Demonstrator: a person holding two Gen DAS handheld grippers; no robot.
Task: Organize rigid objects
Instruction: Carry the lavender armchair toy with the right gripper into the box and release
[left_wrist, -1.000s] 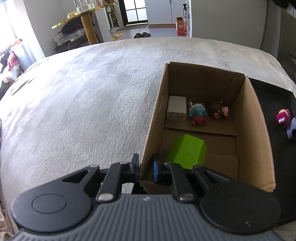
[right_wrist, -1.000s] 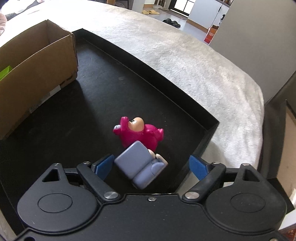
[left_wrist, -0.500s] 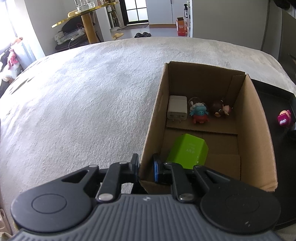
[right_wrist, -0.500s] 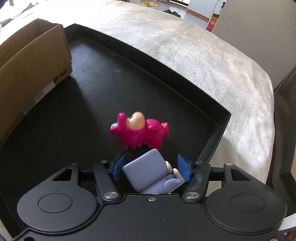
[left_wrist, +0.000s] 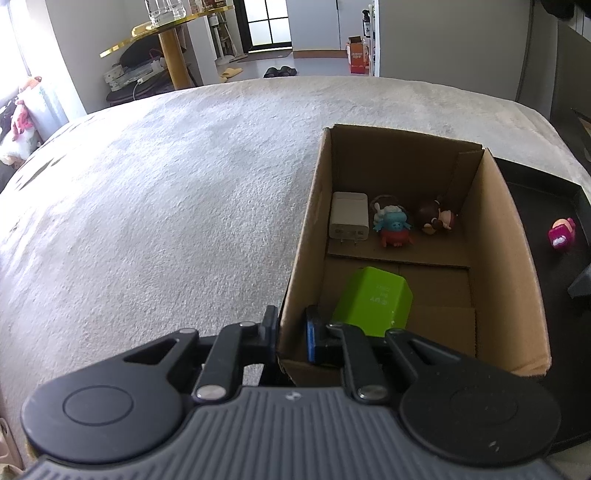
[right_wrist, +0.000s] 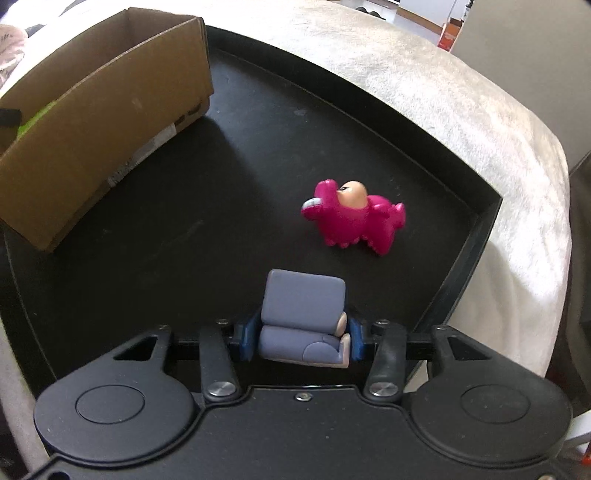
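Pick-up step: right gripper (right_wrist: 300, 341) closes on the lilac figurine (right_wrist: 303, 317) at lower centre, on the black tray (right_wrist: 458, 258); left gripper (left_wrist: 291, 334) clamps the cardboard box (left_wrist: 299, 258) wall; next, lift and carry it upper left into the box.

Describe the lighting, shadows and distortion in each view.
Left wrist view: bright window glare at the left edge, fisheye bending the pale carpet into a dome, sharp focus. Right wrist view: the cardboard box throws a soft shadow onto the black tray, whose rim curves; the pink toy looks slightly soft.
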